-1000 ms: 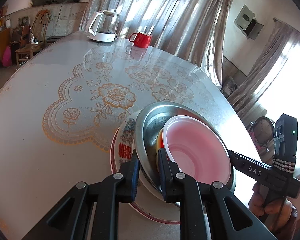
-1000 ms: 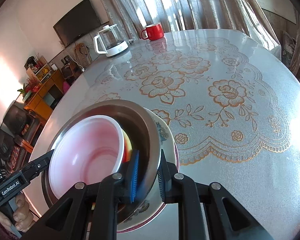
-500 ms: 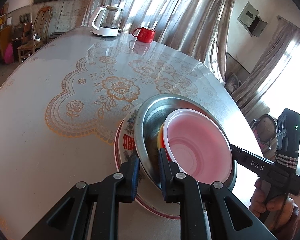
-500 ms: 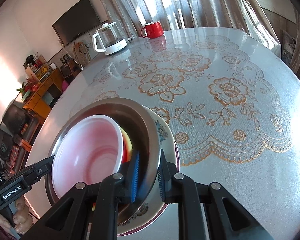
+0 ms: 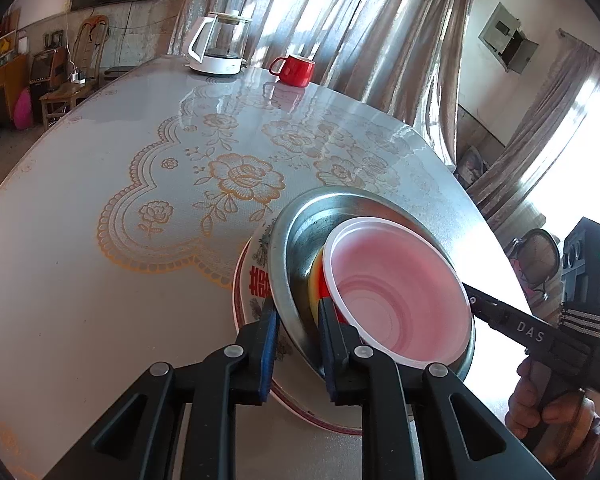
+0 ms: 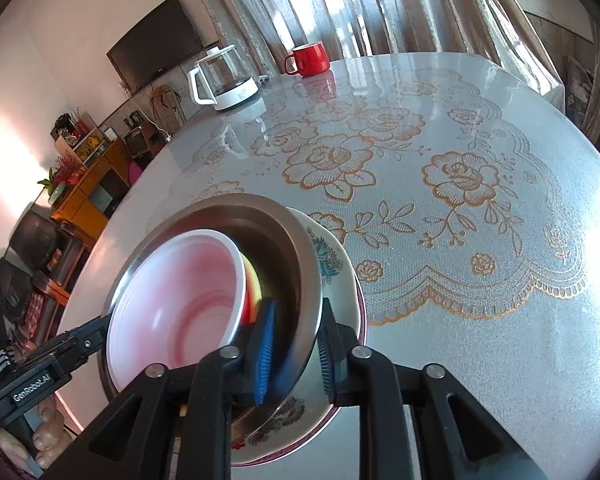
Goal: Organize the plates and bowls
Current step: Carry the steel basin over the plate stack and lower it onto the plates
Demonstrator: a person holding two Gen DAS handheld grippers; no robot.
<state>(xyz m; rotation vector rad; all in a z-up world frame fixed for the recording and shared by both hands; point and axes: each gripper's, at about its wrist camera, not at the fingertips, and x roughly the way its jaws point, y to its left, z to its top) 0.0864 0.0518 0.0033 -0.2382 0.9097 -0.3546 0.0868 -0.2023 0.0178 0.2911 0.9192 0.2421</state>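
Note:
A stack stands on the table: a patterned ceramic plate [image 5: 260, 280] [image 6: 340, 280] at the bottom, a steel bowl [image 5: 300, 232] [image 6: 284, 248] on it, then a yellow bowl [image 5: 314, 280] [image 6: 254, 284] and a white plastic bowl [image 5: 396, 292] [image 6: 180, 300] with a pink inside. My left gripper [image 5: 298, 332] is shut on the steel bowl's near rim. On the opposite side, my right gripper [image 6: 296, 344] straddles that rim. Its jaws are opening, and the inner blue pad stands clear of the wall. Each gripper's tips are hidden behind the bowls in the other's view.
A glass kettle [image 5: 218, 52] [image 6: 226, 80] and a red mug [image 5: 294, 70] [image 6: 310, 58] stand at the table's far edge. The lace-patterned table cover [image 5: 160, 200] stretches between them and the stack. A person's hand [image 5: 548, 416] holds the right gripper's handle past the table edge.
The right gripper's jaws have spread apart, leaving a gap between the inner pad and the steel bowl's wall. The left gripper keeps its hold and the stack stays put.

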